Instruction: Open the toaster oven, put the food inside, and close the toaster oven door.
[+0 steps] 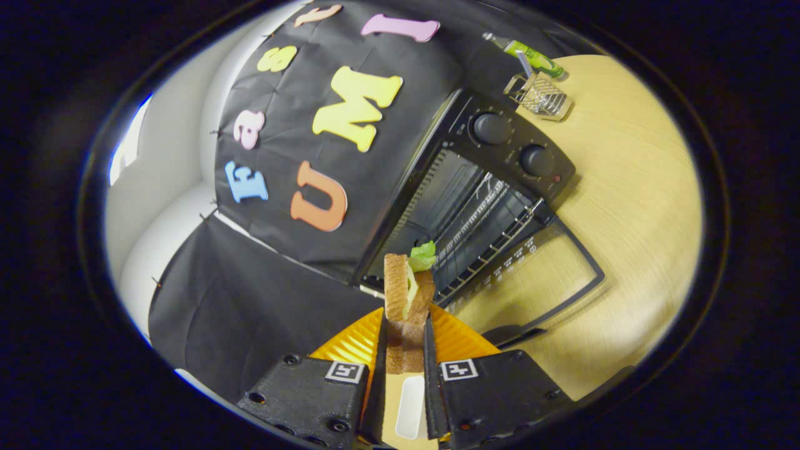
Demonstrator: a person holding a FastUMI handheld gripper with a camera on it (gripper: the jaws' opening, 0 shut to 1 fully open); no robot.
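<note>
A sandwich (407, 294) of toasted bread with cheese and a green lettuce leaf stands on edge between the fingers of my gripper (405, 334), which is shut on it. Under the fingers lies an orange ribbed plate (459, 337). Just beyond the sandwich stands the black toaster oven (500, 169), tilted in the view. Its glass door (537, 275) is folded down flat onto the wooden table (631, 206), and the wire rack (484, 231) inside is bare. Two round knobs (492, 128) sit on its control panel.
Past the oven on the table stand a small wire basket (540, 95) and a green bottle (531, 56). The booth's black cloth wall (275, 275) runs behind and beside the oven, with a white wall (162, 181) beyond it.
</note>
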